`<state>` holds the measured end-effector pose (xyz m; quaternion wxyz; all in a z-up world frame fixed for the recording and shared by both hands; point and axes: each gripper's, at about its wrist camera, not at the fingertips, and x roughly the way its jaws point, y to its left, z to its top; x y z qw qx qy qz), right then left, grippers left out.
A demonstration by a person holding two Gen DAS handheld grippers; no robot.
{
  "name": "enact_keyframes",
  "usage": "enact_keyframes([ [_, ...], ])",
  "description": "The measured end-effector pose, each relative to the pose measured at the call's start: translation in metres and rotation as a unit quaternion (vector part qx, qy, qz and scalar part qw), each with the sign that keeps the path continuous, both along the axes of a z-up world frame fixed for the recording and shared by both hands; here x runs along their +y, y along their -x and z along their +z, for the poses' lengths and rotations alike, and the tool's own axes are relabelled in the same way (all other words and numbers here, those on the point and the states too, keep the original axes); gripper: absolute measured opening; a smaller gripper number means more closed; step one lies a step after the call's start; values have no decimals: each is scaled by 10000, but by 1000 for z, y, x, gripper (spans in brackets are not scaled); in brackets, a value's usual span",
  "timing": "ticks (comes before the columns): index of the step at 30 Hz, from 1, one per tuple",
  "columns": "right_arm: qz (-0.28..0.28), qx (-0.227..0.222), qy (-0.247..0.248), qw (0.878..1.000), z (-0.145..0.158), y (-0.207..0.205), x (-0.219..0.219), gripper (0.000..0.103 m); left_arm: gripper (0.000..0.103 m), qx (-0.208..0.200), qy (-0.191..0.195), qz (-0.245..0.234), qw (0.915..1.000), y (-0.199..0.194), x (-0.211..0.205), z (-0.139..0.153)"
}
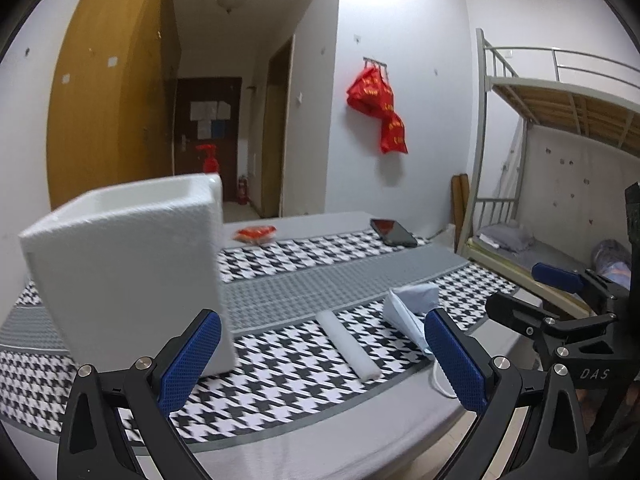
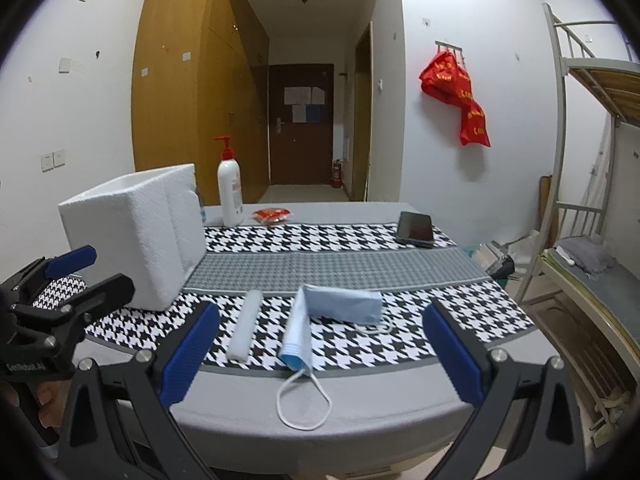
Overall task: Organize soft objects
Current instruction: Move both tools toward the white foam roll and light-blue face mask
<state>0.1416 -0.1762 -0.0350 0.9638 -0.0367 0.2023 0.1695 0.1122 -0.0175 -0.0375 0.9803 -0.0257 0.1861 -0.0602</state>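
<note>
A blue face mask (image 2: pixel 336 312) lies folded on the houndstooth cloth, its ear loop (image 2: pixel 304 404) hanging toward the table's front edge. It also shows in the left wrist view (image 1: pixel 408 308). A white foam stick (image 2: pixel 245 326) lies left of it, also seen in the left wrist view (image 1: pixel 347 344). A white foam box (image 2: pixel 136 236) stands open-topped at the left, close in the left wrist view (image 1: pixel 124 272). My right gripper (image 2: pixel 320 356) is open and empty, in front of the mask. My left gripper (image 1: pixel 320 364) is open and empty, near the box's corner.
A white pump bottle (image 2: pixel 229 192) with a red top, a red packet (image 2: pixel 272 215) and a black phone (image 2: pixel 416 229) sit at the table's far side. A metal bunk bed (image 2: pixel 584 240) stands to the right. Red bags (image 2: pixel 456 96) hang on the wall.
</note>
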Motion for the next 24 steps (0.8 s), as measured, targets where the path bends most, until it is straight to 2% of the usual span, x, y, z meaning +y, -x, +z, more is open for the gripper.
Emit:
enact_keyframes([
  [5,-56,58,69,9999,-8,-6,-6,103,102,260,-49,-81,9996,-16,-14,-9],
  [13,-155,224,47,9996,-17,-24,-22,103,102,648,-120,72,9978,-45,-28,-23],
  [24,50,413,84,9991,-27,-46,-22,103,95,1019,-114,348,9941,-70,-33,-34],
])
